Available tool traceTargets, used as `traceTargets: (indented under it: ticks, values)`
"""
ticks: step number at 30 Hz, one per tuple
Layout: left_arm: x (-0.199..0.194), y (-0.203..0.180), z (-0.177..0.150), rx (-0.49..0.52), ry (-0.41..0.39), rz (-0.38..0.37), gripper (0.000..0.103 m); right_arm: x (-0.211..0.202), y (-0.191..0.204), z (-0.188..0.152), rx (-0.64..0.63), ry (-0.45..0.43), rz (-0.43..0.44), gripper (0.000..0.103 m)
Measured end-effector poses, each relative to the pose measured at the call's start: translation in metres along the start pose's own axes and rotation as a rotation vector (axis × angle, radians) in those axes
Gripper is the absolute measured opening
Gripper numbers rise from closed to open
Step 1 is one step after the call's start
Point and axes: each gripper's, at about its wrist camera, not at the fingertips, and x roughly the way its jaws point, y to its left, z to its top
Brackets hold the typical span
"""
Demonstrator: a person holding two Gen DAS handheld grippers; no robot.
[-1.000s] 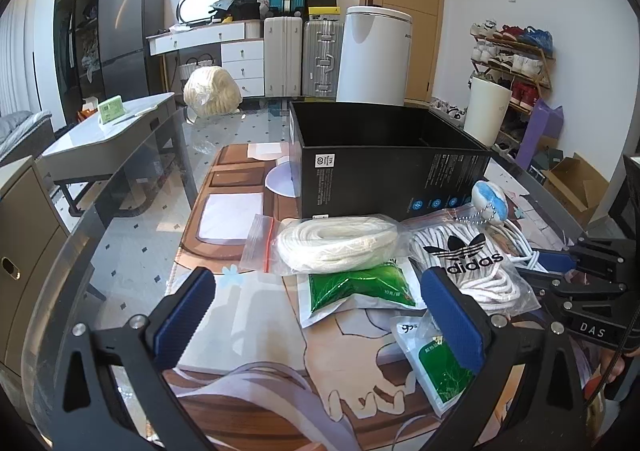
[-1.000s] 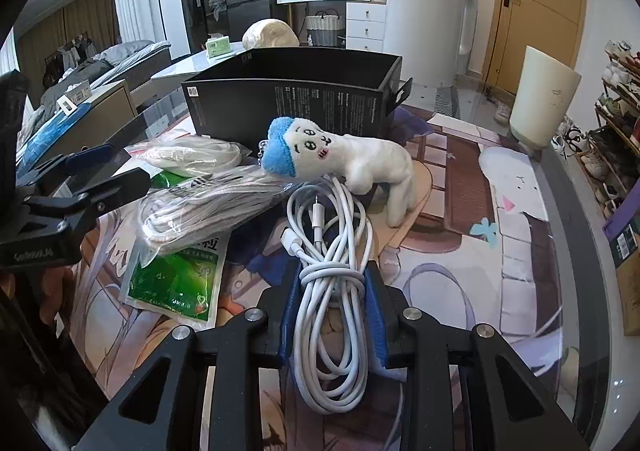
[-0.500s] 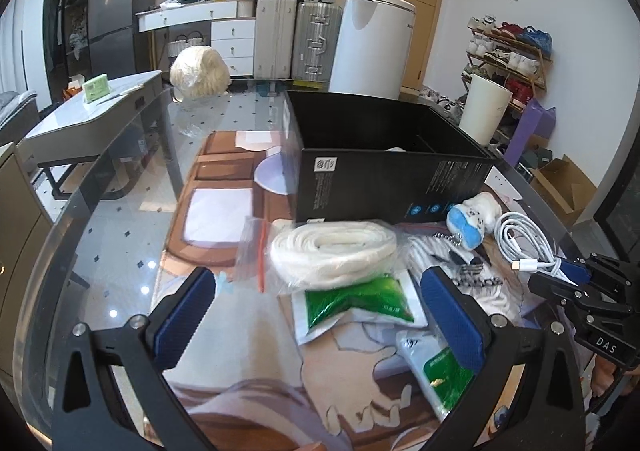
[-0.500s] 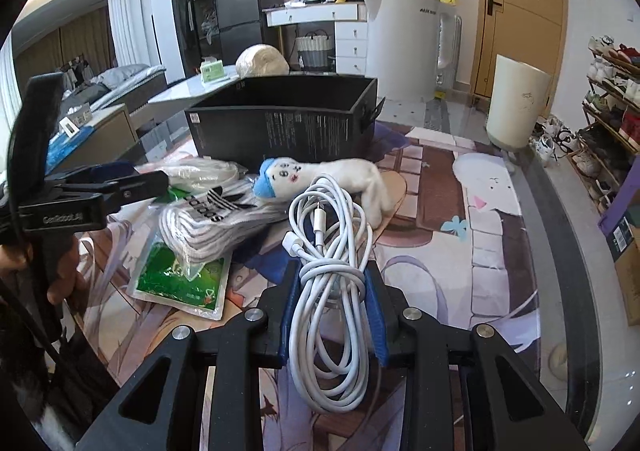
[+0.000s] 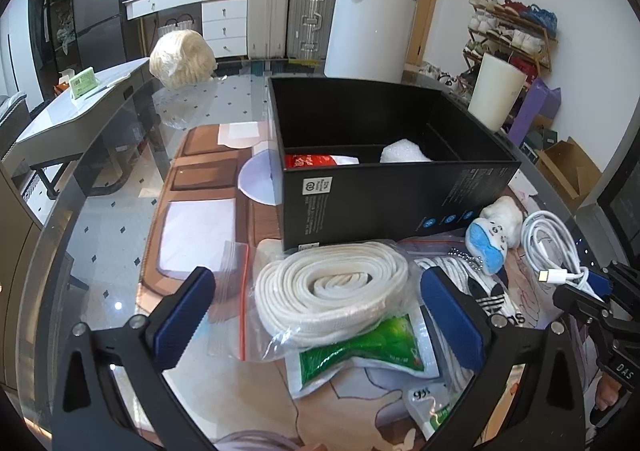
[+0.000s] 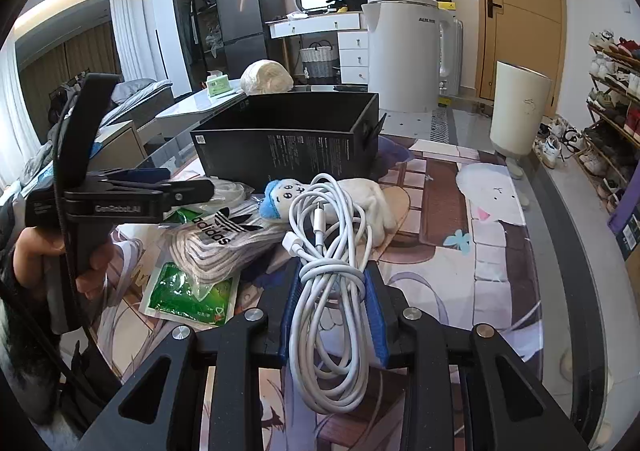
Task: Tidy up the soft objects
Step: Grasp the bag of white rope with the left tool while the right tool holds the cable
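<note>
My right gripper [image 6: 332,291] is shut on a coiled white cable [image 6: 328,247] and holds it above the table; the cable also shows in the left wrist view [image 5: 552,247]. My left gripper [image 5: 316,311] is open and empty above a bagged white rope coil [image 5: 328,291]. A black box [image 5: 384,167] stands behind, holding a red packet [image 5: 308,161] and a white bundle [image 5: 404,153]. A white plush toy with a blue cap [image 6: 320,199] lies by the box. Bagged Adidas socks [image 6: 216,235] and green packets [image 6: 188,291] lie on the table.
The glass table edge [image 5: 60,219] curves at the left. A bagged cream yarn ball [image 5: 180,59] sits at the far left of the table. A white bin [image 6: 518,107], a white appliance [image 5: 370,39] and a shoe rack [image 6: 612,123] stand on the floor beyond.
My right gripper has lifted the cable higher off the table. My left gripper has risen and tilted down, so the inside of the box now shows.
</note>
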Motion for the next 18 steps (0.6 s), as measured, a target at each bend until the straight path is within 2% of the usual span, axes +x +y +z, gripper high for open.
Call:
traceTargets:
  ticks: [4,14,16,18]
  values:
    - [0.007,-0.005,0.001,0.03,0.015,0.015,0.103,0.001,-0.003,0.001,0.006,0.0,0.007,0.03]
    - [0.014,-0.004,0.003,0.027,0.045,0.015,0.103,0.004,-0.001,0.003,-0.001,0.003,0.009,0.03]
    - [0.016,-0.003,0.004,0.026,0.056,0.012,0.101,0.005,0.0,0.004,-0.005,0.004,0.011,0.03]
    - [0.018,-0.002,0.004,0.026,0.062,0.002,0.09,0.006,0.001,0.005,-0.007,0.006,0.009,0.03]
